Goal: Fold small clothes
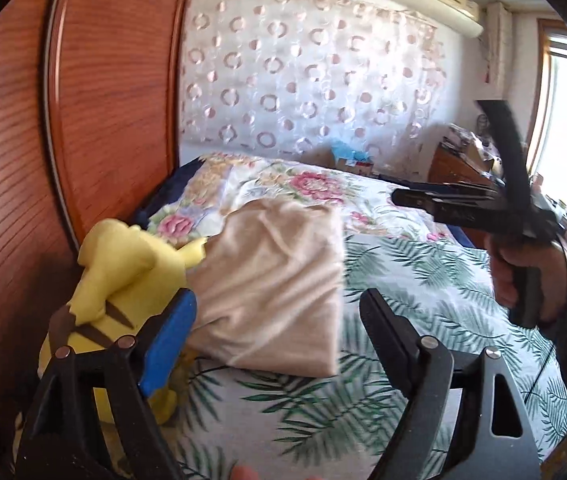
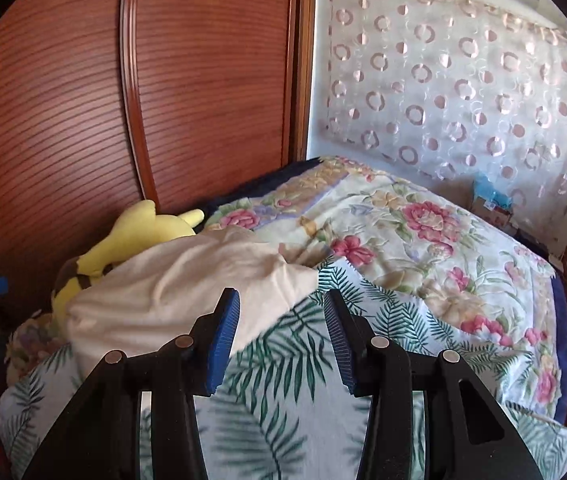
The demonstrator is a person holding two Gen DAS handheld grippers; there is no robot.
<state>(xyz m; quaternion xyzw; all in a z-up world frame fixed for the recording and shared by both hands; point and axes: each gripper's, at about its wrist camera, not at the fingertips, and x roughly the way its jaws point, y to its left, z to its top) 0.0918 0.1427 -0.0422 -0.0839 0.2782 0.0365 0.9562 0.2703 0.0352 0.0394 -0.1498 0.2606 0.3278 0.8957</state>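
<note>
Cloth is what fills the middle of both your views: a folded beige fabric garment (image 1: pixel 271 280) lies on the bed, resting on the white sheet printed with green palm leaves (image 1: pixel 423 280). In your left wrist view it sits centre frame, just above and between your left gripper (image 1: pixel 277 312) fingers, whose jaws stand wide apart with nothing between them. The blue pad on the left finger (image 1: pixel 167 344) overlaps the yellow plush toy with brown stripes (image 1: pixel 123 280) at lower left; you cannot tell whether they touch. The toy leans by the reddish-brown ribbed wooden wardrobe door (image 1: pixel 23 160) filling the left of the frame.

At the right edge of that view your right hand (image 1: pixel 523 276) holds the handle of the other black tool, raised above the bed; its jaws are not readable from there.

In your right wrist view the right gripper (image 2: pixel 281 312) is spread open and empty, its blue-padded fingers (image 2: pixel 223 344) low in the frame. The beige garment (image 2: pixel 187 284) lies at centre left, its near edge passing behind the left finger tip. The flowered pink-and-cream quilt (image 2: pixel 423 240) covers the bed at centre right, under the sheer curtain with pink rings (image 2: pixel 463 80) at upper right.
</note>
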